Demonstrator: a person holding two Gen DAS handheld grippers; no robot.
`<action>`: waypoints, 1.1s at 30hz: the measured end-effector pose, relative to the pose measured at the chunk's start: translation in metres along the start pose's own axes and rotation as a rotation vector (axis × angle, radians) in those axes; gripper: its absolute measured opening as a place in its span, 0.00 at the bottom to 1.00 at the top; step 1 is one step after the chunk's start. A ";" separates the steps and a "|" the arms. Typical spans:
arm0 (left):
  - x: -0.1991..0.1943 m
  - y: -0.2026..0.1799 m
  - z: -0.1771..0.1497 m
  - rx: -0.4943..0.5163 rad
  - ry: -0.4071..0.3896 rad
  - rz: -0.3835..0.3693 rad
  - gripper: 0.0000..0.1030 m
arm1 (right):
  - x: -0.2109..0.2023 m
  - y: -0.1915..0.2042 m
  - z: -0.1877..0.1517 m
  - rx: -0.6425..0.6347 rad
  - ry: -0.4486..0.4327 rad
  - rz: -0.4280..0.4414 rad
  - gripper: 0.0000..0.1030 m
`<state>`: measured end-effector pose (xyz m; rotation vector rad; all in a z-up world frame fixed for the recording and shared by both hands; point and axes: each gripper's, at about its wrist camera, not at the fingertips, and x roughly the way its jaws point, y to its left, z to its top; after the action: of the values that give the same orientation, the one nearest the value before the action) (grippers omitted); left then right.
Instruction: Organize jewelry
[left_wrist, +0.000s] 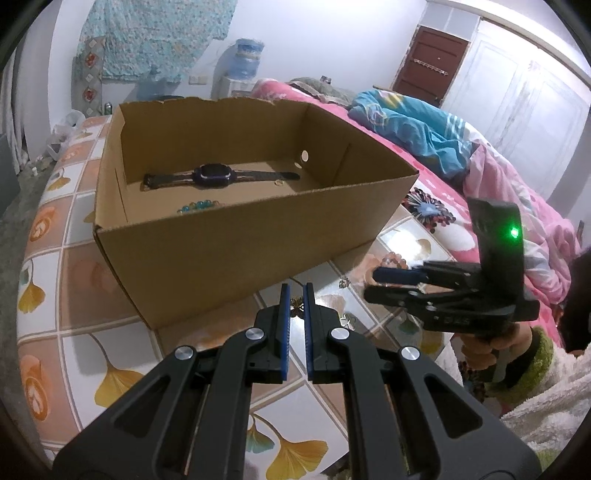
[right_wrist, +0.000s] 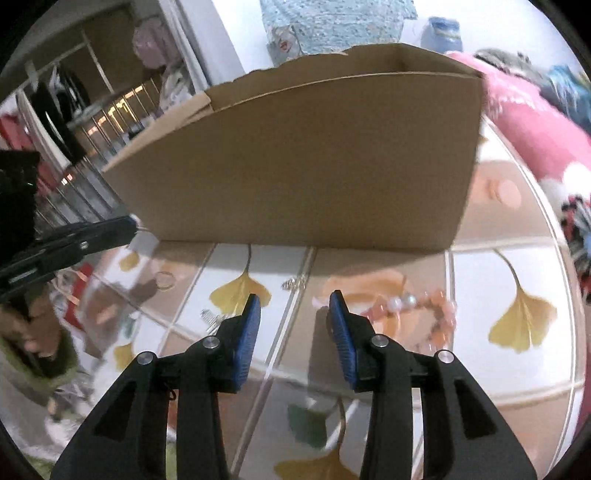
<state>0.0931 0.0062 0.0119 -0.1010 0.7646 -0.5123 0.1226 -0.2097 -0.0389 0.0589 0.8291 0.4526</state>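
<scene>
Right gripper (right_wrist: 294, 308) low over tabletop (right_wrist: 517, 373), jaws spread, empty; coral bead bracelet (right_wrist: 432, 314) just beside at 3 o'clock, likely next pickup. Left gripper (left_wrist: 296, 295) parked, jaws nearly pressed together. Watch (left_wrist: 216, 174) already inside cardboard box (left_wrist: 229, 254).

No readable text, label, brand or number on any surface in either view
</scene>
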 end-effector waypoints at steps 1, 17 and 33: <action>0.001 0.000 -0.001 0.003 0.000 -0.001 0.06 | 0.004 0.003 0.003 -0.013 0.001 -0.017 0.36; 0.006 0.012 -0.006 -0.012 -0.009 -0.030 0.06 | 0.021 0.026 0.014 -0.148 0.048 -0.122 0.03; -0.035 0.001 0.009 0.016 -0.112 -0.054 0.06 | -0.075 -0.005 0.036 0.101 -0.156 0.140 0.02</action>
<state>0.0787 0.0233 0.0407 -0.1343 0.6495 -0.5589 0.1066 -0.2406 0.0375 0.2437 0.6963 0.5312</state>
